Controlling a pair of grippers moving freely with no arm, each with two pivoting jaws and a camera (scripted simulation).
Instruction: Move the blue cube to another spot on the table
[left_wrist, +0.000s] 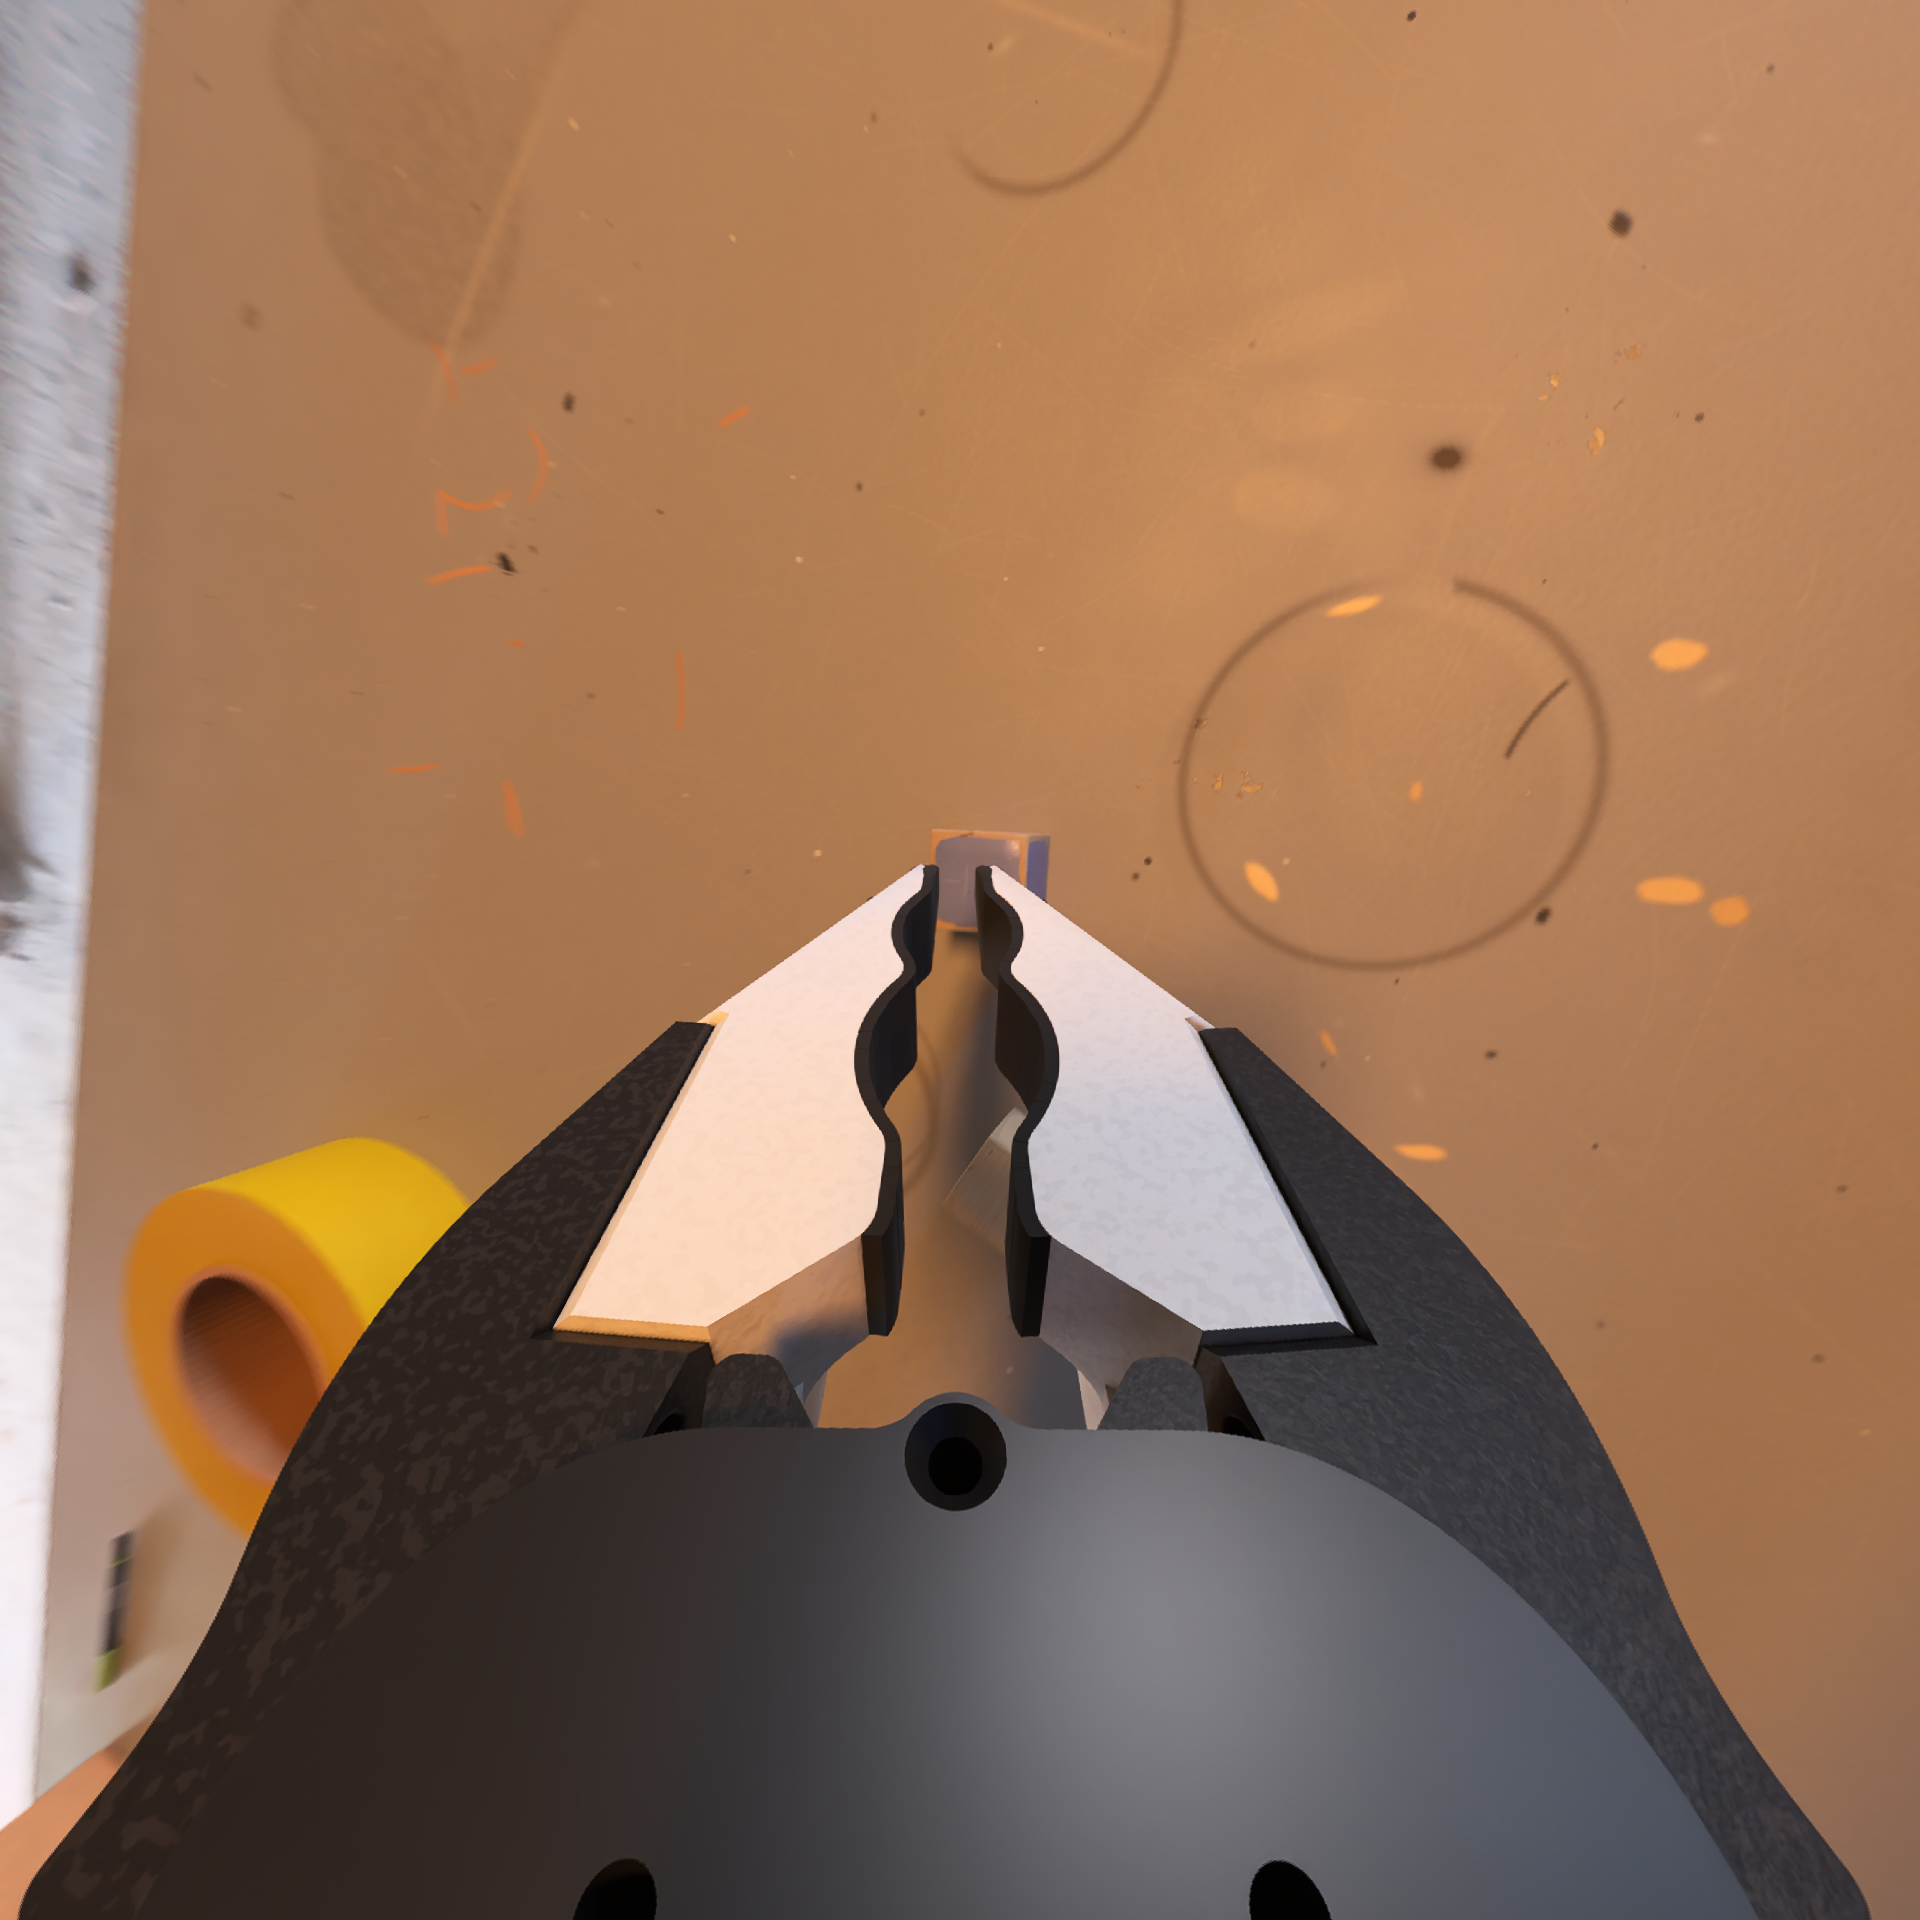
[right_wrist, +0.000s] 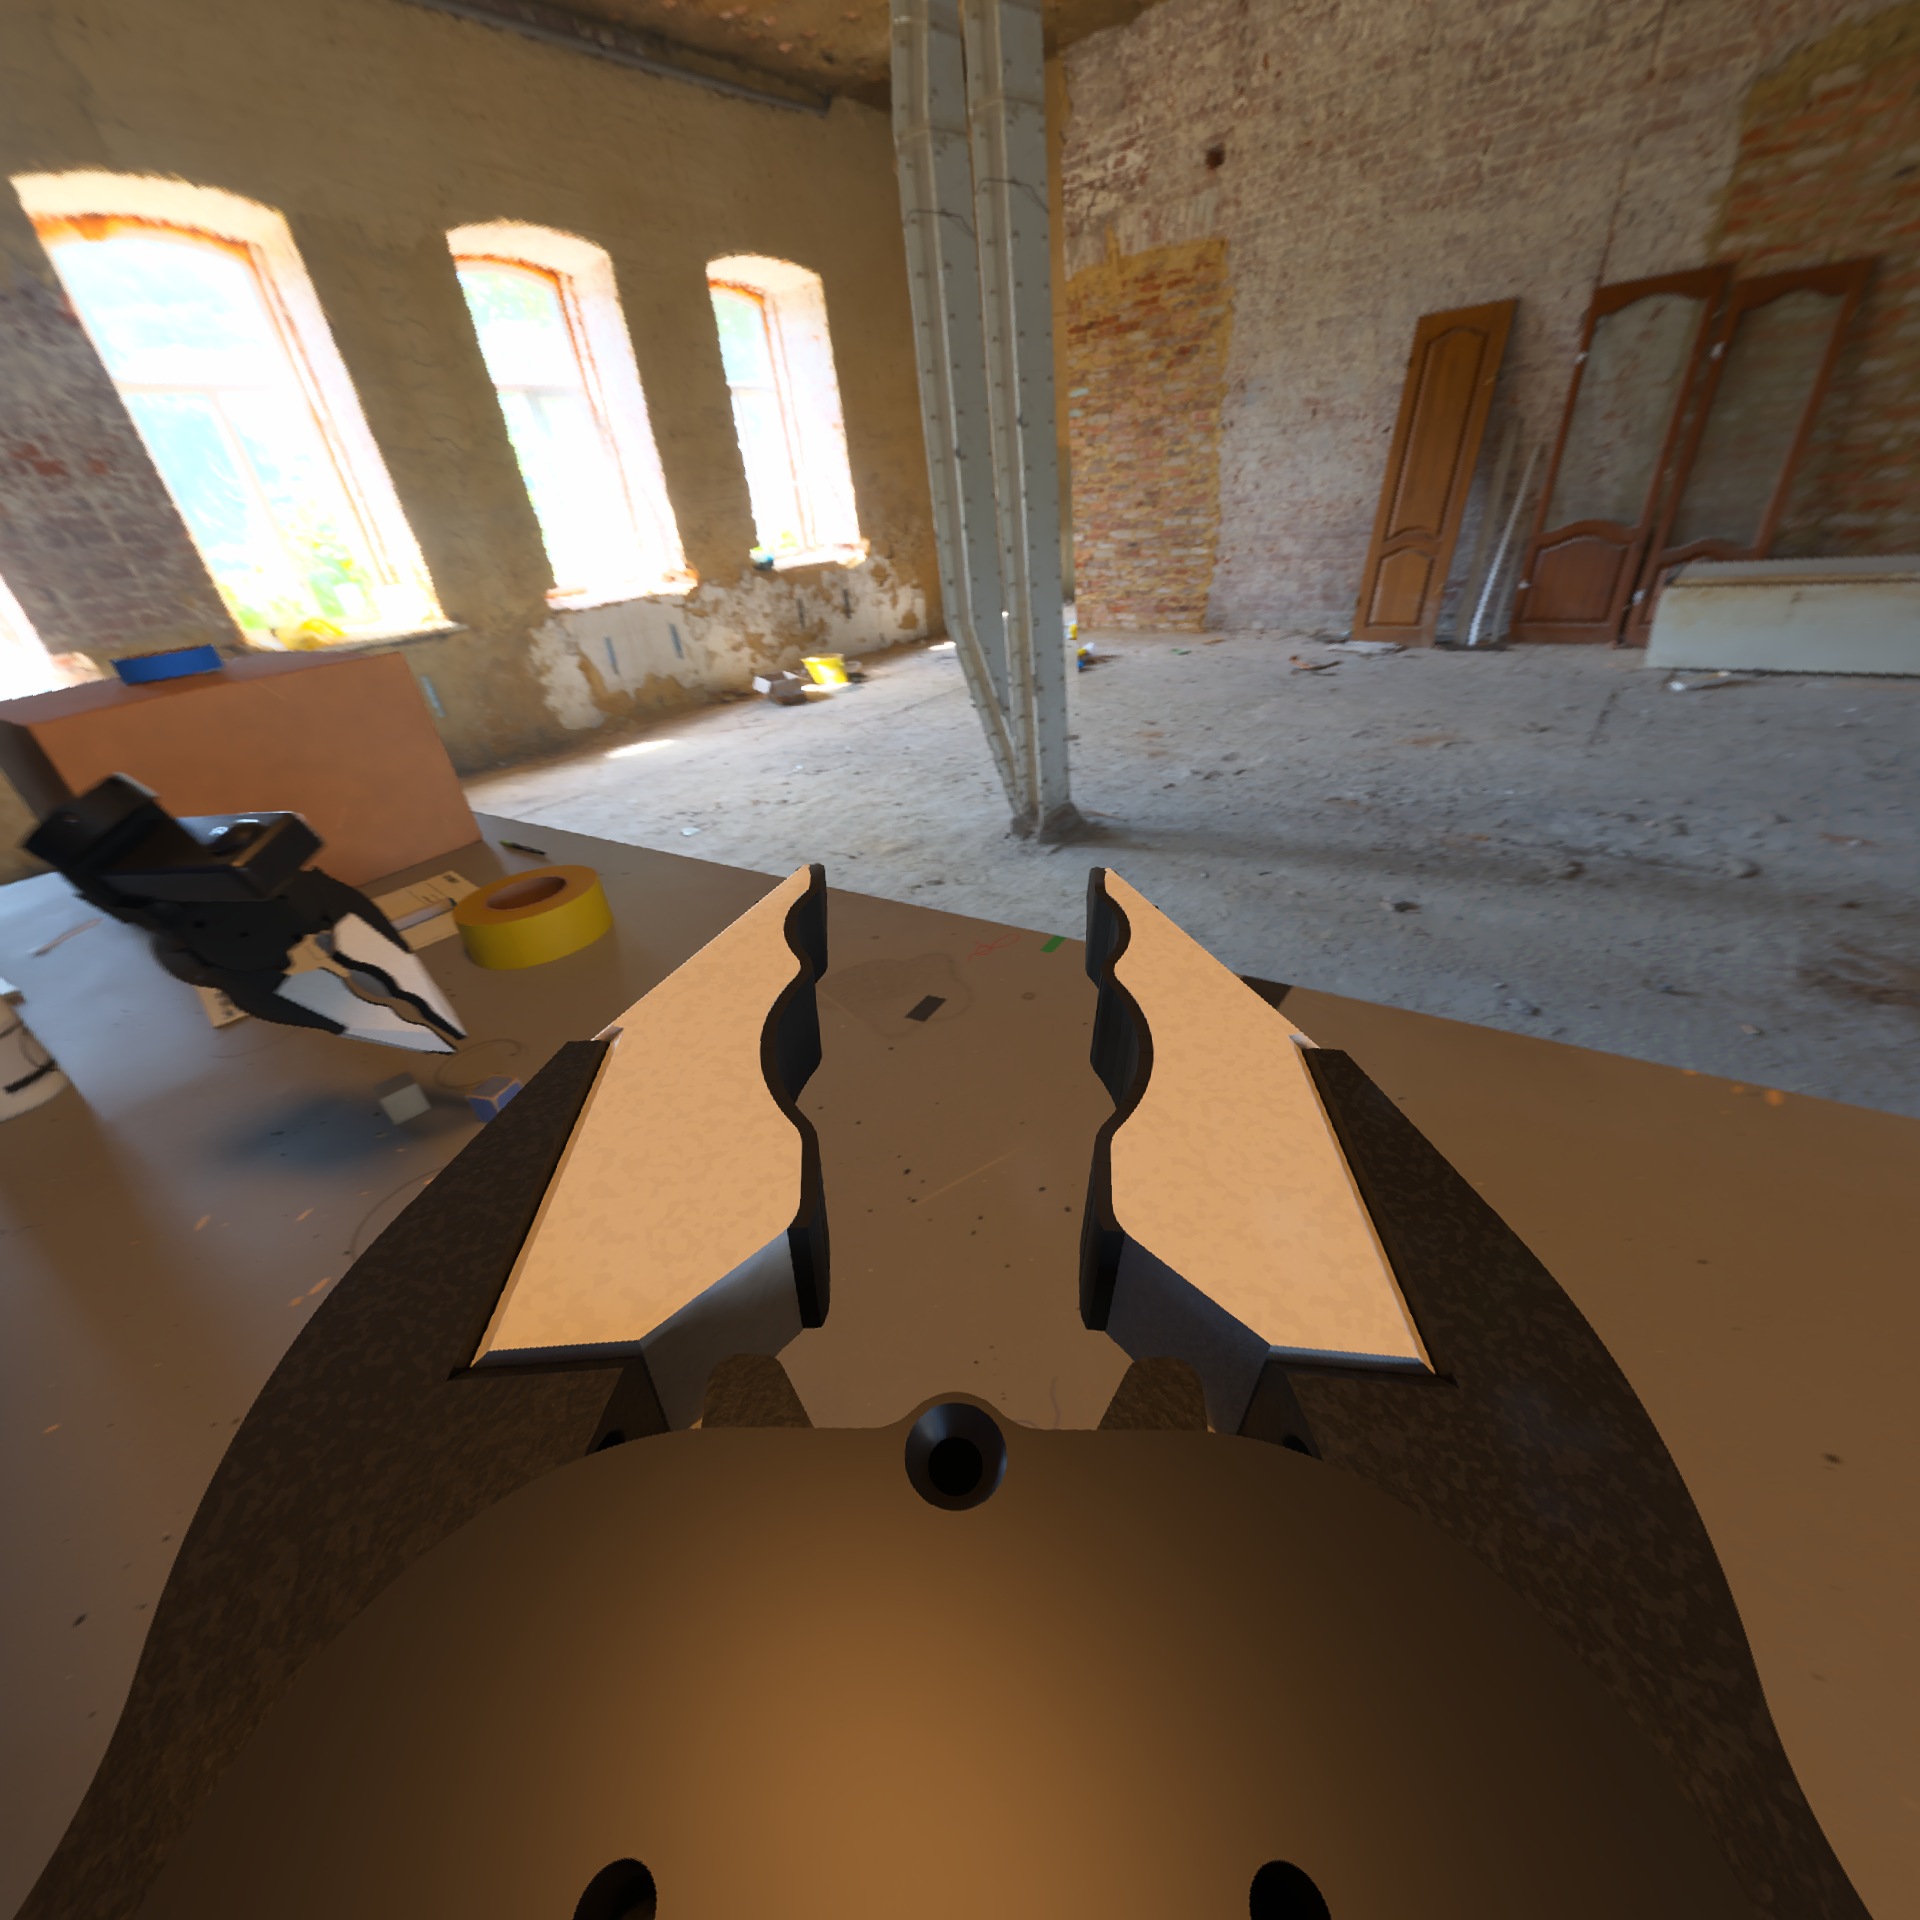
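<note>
The blue cube (right_wrist: 495, 1093) lies on the brown table (right_wrist: 1455, 1247), with a small grey cube (right_wrist: 403, 1099) just to its left. My left gripper (right_wrist: 449, 1035) hovers tilted above both, jaws nearly together and holding nothing. In the left wrist view the blue cube (left_wrist: 997, 860) shows just past the left gripper (left_wrist: 958, 878), below its tips. The grey cube (left_wrist: 985, 1179) shows through the gap between the fingers. My right gripper (right_wrist: 956, 883) is open and empty above the table, to the right of the cubes.
A yellow tape roll (right_wrist: 535, 914) lies behind the left gripper and also shows in the left wrist view (left_wrist: 270, 1309). An orange-brown box (right_wrist: 260, 758) and papers sit at the far left. The table's edge (left_wrist: 73, 727) runs along the left.
</note>
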